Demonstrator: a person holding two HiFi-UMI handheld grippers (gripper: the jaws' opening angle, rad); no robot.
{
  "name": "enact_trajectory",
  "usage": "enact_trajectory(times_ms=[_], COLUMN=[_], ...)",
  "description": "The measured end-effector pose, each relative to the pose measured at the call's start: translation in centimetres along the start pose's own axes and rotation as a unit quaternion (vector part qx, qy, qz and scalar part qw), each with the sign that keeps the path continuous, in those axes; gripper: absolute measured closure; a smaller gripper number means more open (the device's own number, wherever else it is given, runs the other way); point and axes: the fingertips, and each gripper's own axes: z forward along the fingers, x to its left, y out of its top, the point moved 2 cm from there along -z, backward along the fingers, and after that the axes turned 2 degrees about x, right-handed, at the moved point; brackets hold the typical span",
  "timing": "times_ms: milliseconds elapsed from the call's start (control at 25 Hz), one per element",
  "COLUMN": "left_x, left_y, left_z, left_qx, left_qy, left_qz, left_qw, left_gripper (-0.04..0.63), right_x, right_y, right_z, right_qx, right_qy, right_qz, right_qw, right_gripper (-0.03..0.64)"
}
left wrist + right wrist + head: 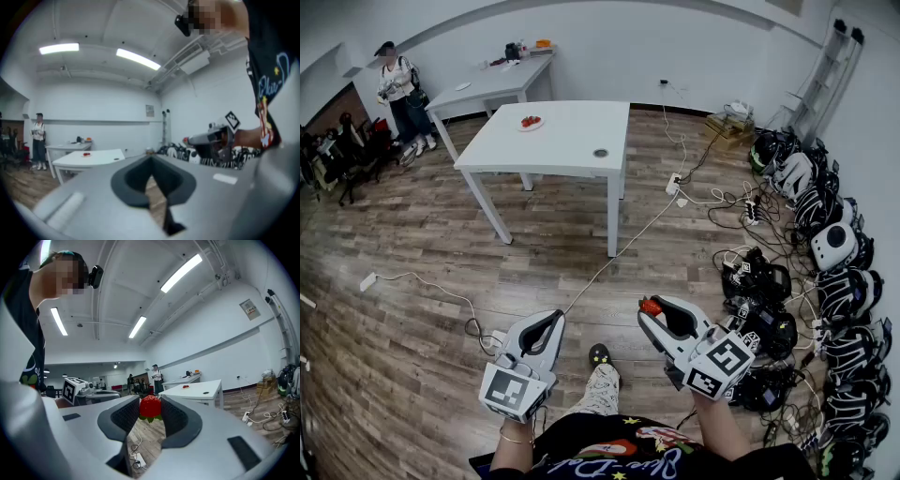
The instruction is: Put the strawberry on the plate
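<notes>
A red strawberry (150, 407) with green leaves sits pinched between the tips of my right gripper (151, 401), held in the air well short of the table. In the head view that strawberry (651, 306) shows at the tip of the right gripper (653, 309), low and right of centre. The white plate (531, 123), with something red on it, lies at the far left of the white table (567, 141); that plate (186, 386) is small and distant in the right gripper view. My left gripper (551, 321) hangs beside it with its jaws together and nothing in them.
A person (397, 80) stands at the far left by a second table (492, 82). A small dark disc (600, 152) lies on the near table. Cables and a power strip (673, 183) cross the wood floor. Several headsets (834, 246) line the right wall.
</notes>
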Motion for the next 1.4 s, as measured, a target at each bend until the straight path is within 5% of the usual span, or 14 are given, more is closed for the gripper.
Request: enact_trajectory(times_ms=[400,920,1400], left_x=[14.0,28.6,43.8], left_y=[1.9,0.0,2.9], left_z=[13.3,25.9,41.2], left_qx=[-0.03,-0.002,0.006], left_qy=[0.026,0.06,0.196], left_qz=[-0.026,-0.01,0.015], left_qw=[0.9989,0.9981,0.9804], left_gripper=[0.595,0.595,0.595], right_x=[-11.1,-24.6,-39.3], right_y=[5.8,7.5,13.1], right_z=[14.7,34.2,54.1], right_qx=[0.052,0.052,0.07], right_qy=[0.023,0.092,0.225], right_qz=[-0.093,-0.058,-0.115], right_qw=[0.994,0.993,0.965], right_gripper=[0.469,0.469,0.469])
